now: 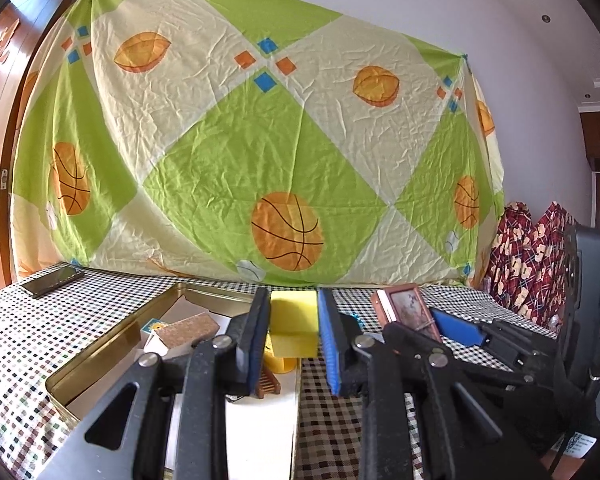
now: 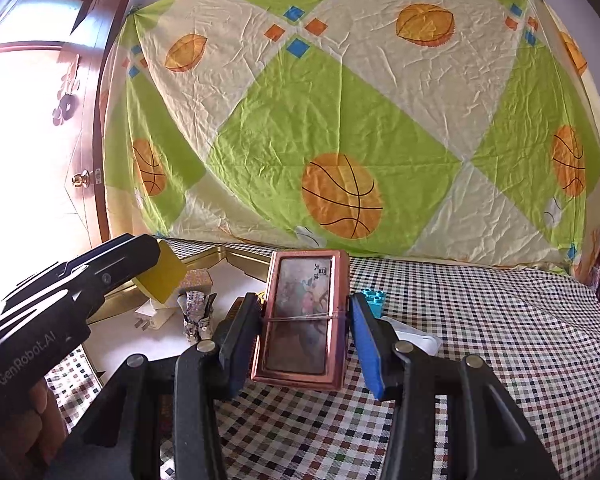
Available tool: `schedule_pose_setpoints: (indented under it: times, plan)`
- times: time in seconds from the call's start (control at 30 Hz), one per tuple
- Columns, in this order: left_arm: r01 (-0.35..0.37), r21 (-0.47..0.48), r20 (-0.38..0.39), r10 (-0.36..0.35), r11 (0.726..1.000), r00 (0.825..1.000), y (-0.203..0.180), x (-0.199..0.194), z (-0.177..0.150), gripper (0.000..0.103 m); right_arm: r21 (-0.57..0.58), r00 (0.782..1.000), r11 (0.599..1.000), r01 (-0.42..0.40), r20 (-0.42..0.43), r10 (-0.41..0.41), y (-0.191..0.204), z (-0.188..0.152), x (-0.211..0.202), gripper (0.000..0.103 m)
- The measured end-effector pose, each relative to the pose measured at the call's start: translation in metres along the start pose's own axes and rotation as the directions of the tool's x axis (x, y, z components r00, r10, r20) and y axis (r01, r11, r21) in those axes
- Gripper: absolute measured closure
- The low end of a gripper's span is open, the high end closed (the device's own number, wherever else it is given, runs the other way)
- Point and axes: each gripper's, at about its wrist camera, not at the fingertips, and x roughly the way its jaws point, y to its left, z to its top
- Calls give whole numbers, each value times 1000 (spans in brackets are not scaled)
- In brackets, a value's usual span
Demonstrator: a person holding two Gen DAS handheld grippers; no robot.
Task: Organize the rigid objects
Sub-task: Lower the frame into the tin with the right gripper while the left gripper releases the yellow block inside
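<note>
Left wrist view puts the yellow block (image 1: pixel 294 322) at centre, pinched between the blue pads of the left tongs (image 1: pixel 294 330), which are closed on it and carry it above the near edge of the gold tin (image 1: pixel 100 354), presumably so it can be dropped among the items already inside. To the right, the right tongs (image 2: pixel 306 332) are partly closed around a copper-framed picture box (image 2: pixel 302 320), bound by a thin elastic band; the left pad touches its edge, while the right pad looks barely clear, so the grip seems light. A teal brick (image 2: pixel 374 298) lies just beyond on the checked counter (image 2: pixel 500 340), not yet sorted. A dark phone (image 1: pixel 52 280) rests well apart at the far left.
</note>
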Motion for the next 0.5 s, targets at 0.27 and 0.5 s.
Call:
schedule_pose_setpoints:
  times: [0.27, 0.5]
  plan:
    - [-2, -7, 10, 2, 1000, 1000, 11, -7, 6, 80, -43, 1000, 999, -16, -2, 16, 18, 2, 5, 55]
    - [-11, -27, 15, 11, 1000, 1000, 25, -13, 10, 80, -37, 999, 999, -39, -12, 39, 26, 3, 10, 55]
